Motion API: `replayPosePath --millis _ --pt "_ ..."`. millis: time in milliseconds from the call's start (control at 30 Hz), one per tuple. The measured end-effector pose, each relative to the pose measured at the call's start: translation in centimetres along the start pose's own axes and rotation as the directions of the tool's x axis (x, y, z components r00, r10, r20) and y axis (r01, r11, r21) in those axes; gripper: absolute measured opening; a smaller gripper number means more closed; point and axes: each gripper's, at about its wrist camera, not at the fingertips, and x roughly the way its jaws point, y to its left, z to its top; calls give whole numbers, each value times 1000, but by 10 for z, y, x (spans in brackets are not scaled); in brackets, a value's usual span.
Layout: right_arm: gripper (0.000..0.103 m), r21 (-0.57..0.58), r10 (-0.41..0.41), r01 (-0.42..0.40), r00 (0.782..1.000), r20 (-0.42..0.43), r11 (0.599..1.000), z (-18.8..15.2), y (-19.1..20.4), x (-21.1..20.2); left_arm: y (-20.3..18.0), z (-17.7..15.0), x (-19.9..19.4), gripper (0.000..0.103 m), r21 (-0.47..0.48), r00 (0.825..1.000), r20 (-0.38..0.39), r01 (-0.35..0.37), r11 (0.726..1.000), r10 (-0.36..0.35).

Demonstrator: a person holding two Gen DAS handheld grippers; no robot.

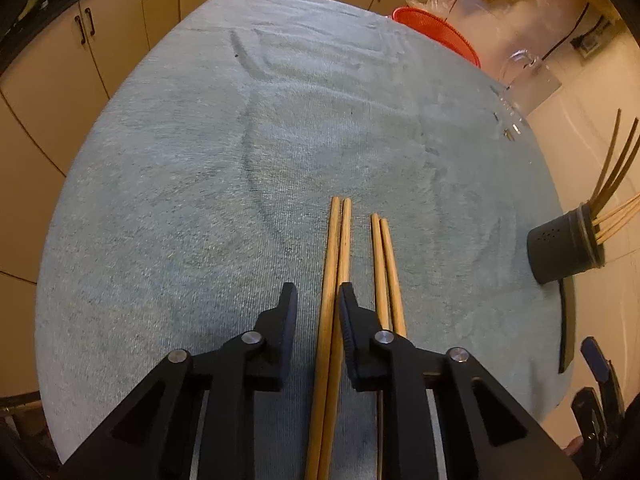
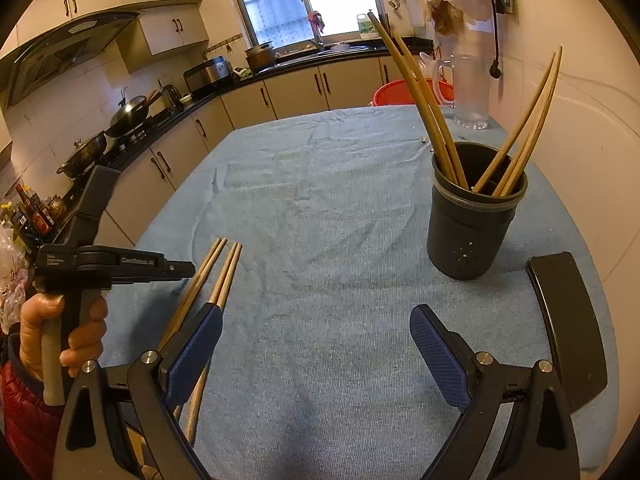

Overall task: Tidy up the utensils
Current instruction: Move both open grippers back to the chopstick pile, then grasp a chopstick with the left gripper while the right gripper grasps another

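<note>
Only one marking shows: pale lettering along the black body of the left gripper [image 2: 182, 270], at nine o'clock in the right wrist view, too blurred to read. A smaller label beside it is likewise illegible. Nothing can be read in the left wrist view.

Pale blue-green ribbed cloth [image 1: 248, 152] covers the tabletop. Tan wooden chopsticks [image 1: 336, 264] lie at lower centre. Dark grey holder [image 2: 472, 236], dotted with small holes, stands at right. Orange-red basket [image 1: 440, 32] sits upper right. Right claw [image 2: 316, 348] pads are navy, dimpled.
</note>
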Motion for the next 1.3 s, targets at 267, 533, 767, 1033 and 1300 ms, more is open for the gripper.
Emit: replayPosePath --millis 267,533,767,1033,1300 --pt "97 2 3 -3 1000 -10 1000 -1 3 1 -11 3 9 17 54 997 2 -72 996 72" --pt "94 3 24 -24 998 -50 1000 6 7 13 10 -13 -6 6 13 993 28 -114 993 114" --pt "58 56 134 -124 962 -236 991 31 29 64 43 -27 -18 6 -57 996 46 -72 996 74" --pt "33 50 145 -136 918 -368 989 41 71 124 49 -28 -20 6 -53 998 52 -24 998 27" --pt "24 21 76 -74 907 -415 997 43 90 158 49 -25 -16 6 -47 998 55 0 999 2"
